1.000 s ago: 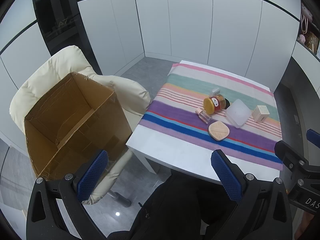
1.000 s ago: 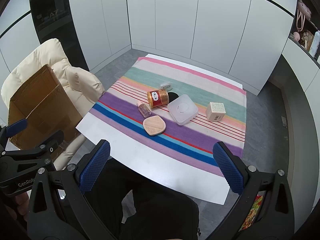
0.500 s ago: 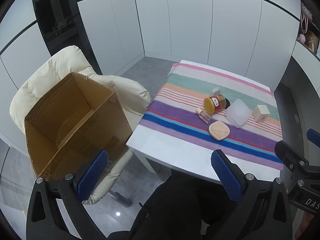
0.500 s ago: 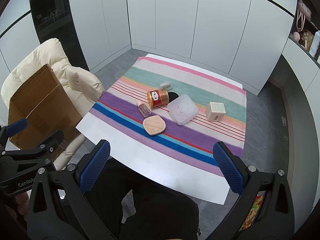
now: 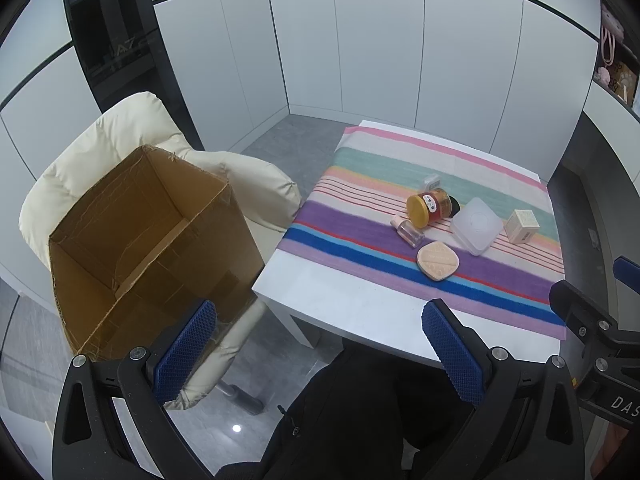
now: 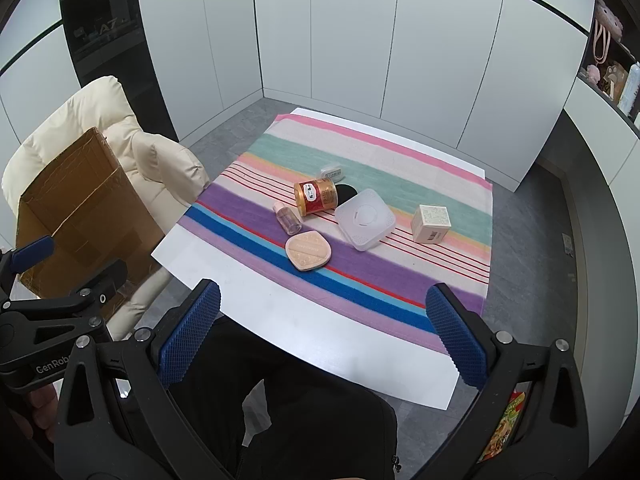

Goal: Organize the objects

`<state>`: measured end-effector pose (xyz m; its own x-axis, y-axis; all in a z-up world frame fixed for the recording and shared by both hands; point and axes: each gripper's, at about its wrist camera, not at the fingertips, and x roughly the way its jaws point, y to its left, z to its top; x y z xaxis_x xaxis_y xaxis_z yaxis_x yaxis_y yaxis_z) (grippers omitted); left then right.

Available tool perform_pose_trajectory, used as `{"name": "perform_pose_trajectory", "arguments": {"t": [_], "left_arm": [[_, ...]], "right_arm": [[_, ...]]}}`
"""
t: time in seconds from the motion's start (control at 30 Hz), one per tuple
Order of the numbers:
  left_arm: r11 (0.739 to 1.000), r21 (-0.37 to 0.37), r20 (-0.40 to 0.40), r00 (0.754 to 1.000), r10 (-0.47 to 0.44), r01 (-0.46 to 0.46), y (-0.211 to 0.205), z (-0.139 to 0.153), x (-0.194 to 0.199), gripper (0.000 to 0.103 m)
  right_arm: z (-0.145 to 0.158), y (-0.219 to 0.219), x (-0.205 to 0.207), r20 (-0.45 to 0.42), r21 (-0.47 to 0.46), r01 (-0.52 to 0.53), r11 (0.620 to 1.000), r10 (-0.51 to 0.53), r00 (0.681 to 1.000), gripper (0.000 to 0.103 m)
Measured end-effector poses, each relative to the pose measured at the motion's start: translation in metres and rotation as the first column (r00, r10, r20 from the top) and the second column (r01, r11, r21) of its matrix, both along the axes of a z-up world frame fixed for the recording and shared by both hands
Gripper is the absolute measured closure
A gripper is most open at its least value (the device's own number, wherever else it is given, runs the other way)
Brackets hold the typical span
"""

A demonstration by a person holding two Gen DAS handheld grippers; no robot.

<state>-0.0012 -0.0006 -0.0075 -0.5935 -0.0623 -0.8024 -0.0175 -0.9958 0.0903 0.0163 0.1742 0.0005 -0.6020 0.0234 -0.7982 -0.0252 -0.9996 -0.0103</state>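
On the striped cloth [image 6: 400, 184] lie a gold jar on its side [image 6: 316, 197], a small clear bottle [image 6: 287, 220], a pink compact [image 6: 308, 250], a white square container [image 6: 365, 219], a cream carton [image 6: 431, 223], a small white case [image 6: 331, 172] and a black disc [image 6: 346, 191]. The same items show in the left wrist view, with the jar [image 5: 430, 208] and compact [image 5: 437, 261]. My left gripper [image 5: 316, 346] and right gripper [image 6: 320, 328] are both open and empty, held above the table's near edge.
An open, empty cardboard box [image 5: 148, 236] sits on a cream chair [image 5: 248, 184] left of the white table [image 5: 360, 312]. White cabinet walls stand behind. Shelves with small items [image 6: 612, 72] are at the far right. The person's dark clothing [image 6: 280, 400] is below the grippers.
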Motion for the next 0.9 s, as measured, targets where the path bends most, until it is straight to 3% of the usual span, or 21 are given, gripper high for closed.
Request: {"name": "perform_pose_trajectory", "arguments": {"t": [0.5, 0.77, 0.9], "left_arm": [[1.0, -0.005, -0.017, 1.0, -0.019, 0.019, 0.01, 0.002, -0.006, 0.0], [0.997, 0.008, 0.003, 0.997, -0.078, 0.078, 0.033, -0.003, -0.015, 0.0], [0.991, -0.018, -0.025, 0.991, -0.13, 0.13, 0.049, -0.002, -0.023, 0.0]], "right_arm": [[0.001, 0.006, 0.001, -0.002, 0.001, 0.023, 1.0, -0.023, 1.0, 0.0], [0.001, 0.025, -0.003, -0.006, 0.009, 0.077, 0.997, -0.077, 0.997, 0.0], [-0.002, 0.041, -0.009, -0.005, 0.017, 0.108, 0.994, -0.108, 0.994, 0.0]]}}
